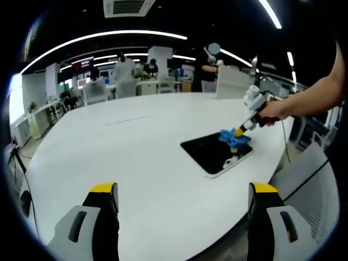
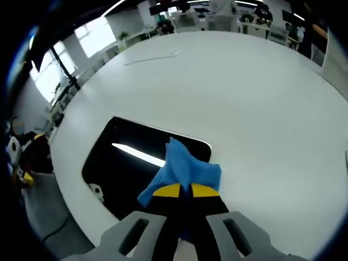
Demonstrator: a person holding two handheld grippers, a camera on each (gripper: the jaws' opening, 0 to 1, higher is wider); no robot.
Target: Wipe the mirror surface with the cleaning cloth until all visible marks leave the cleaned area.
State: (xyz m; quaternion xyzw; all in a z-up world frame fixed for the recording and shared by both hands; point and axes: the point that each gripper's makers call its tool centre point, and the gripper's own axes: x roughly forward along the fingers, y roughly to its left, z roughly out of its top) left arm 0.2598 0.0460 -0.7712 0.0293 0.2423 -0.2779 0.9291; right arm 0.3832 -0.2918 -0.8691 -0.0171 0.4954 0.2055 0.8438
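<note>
My left gripper view sits low at the near edge of the white table (image 1: 136, 141), facing across it from well back. My right gripper view hangs close above the mirror (image 2: 125, 163), angled down. The 2 views share the mirror, the blue cloth (image 2: 182, 171) and the tabletop.

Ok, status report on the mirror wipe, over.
Right gripper shut on blue cloth, pressed on the mirror. Left gripper open, above the white table. Nothing in the way.
</note>
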